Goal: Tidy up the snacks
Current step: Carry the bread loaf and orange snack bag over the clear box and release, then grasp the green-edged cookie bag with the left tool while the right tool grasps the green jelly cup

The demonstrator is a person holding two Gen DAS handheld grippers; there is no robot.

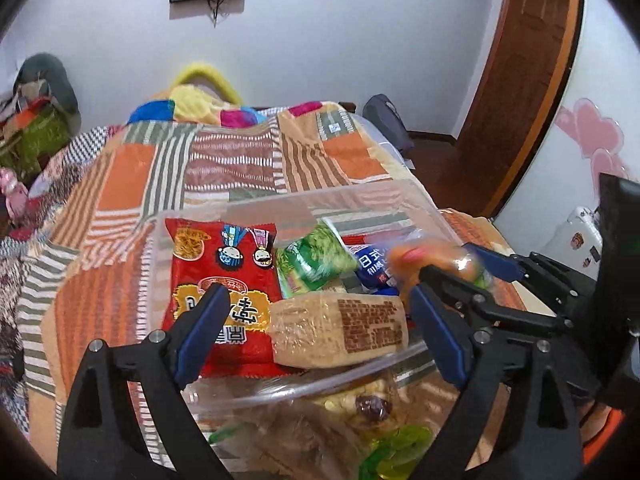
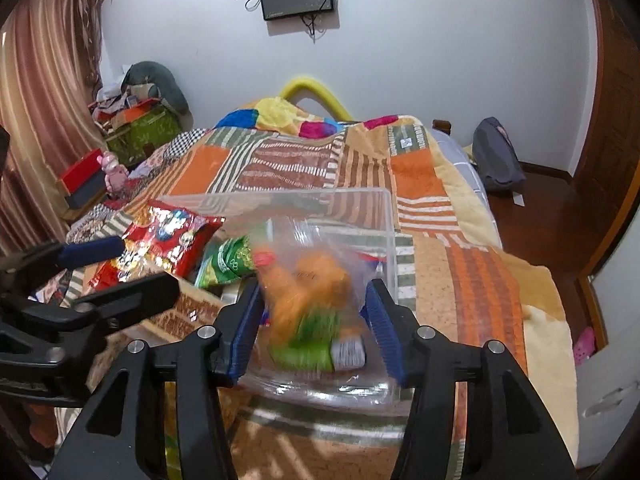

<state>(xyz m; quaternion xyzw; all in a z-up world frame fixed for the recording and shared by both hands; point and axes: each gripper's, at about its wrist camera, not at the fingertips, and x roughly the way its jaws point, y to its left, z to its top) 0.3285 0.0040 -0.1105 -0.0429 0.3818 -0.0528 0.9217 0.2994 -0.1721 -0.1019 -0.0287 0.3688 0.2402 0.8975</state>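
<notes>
A clear plastic bin [image 1: 280, 200] stands on the bed and holds a red noodle-snack bag [image 1: 224, 264], a green packet [image 1: 316, 260], a blue-and-white packet [image 1: 370, 266] and a beige wrapped cake [image 1: 340, 328]. My left gripper [image 1: 320, 324] is open over the bin's near edge, and the beige cake lies between its fingers with a gap on each side. My right gripper [image 2: 316, 328] is over the bin's [image 2: 384, 232] right part. A clear bag of orange snacks [image 2: 312, 292] sits blurred between its parted jaws. The pads do not visibly press on it.
A patchwork blanket [image 1: 224, 160] covers the bed. A clear bag of nuts and green sweets [image 1: 372, 412] lies in front of the bin's near wall. The bed's right edge drops to a wooden floor [image 2: 540, 208], where a grey backpack [image 2: 496, 160] stands. Clutter is piled at the far left.
</notes>
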